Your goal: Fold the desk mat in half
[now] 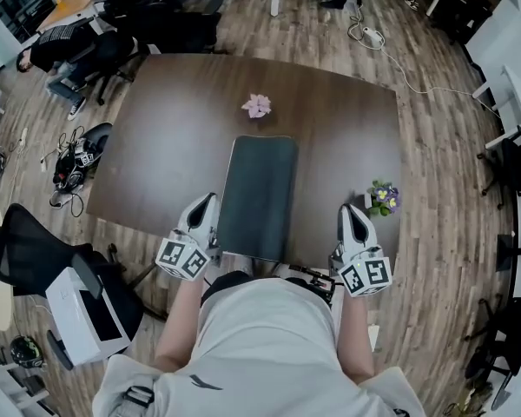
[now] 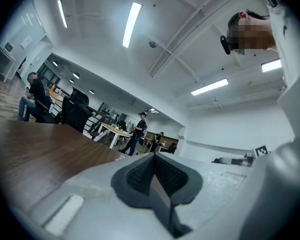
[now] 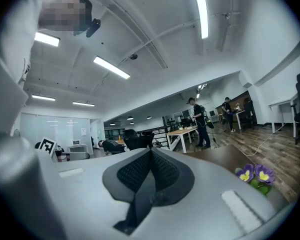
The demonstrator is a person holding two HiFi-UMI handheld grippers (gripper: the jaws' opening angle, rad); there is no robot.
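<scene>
The mat [image 1: 259, 196] lies flat in the middle of the surface [image 1: 165, 137], as a dark, narrow rectangle with its long side running from the near edge toward the far edge. Its shape is quite slim for a desk mat, so I judge that the fold in half is probably done. A doubled edge I cannot make out from above, so this is not certain. If the fold is done, little is left except perhaps to press the crease or straighten the edges.

The left gripper [image 1: 208, 203] is at the lower left of the mat, just beside its near corner. The right gripper [image 1: 352, 214] is well apart from it at the lower right. Neither one touches the mat. In the left gripper view the fingers [image 2: 140, 174] are clenched together with nothing between them, and in the right gripper view the fingers [image 3: 135, 173] are the same, closed and empty.

The surface is a big table of dark brown wood. A pink flower [image 1: 257, 105] lies beyond the far end of the mat, and a small purple flower [image 1: 383, 197] stands near the right edge. The room is an open office with a wooden floor [image 1: 443, 146], long ceiling lamps, black chairs and a cable [image 1: 417, 81] at the upper right. A seated person [image 1: 69, 55] is at the upper left, and other people stand far away.
</scene>
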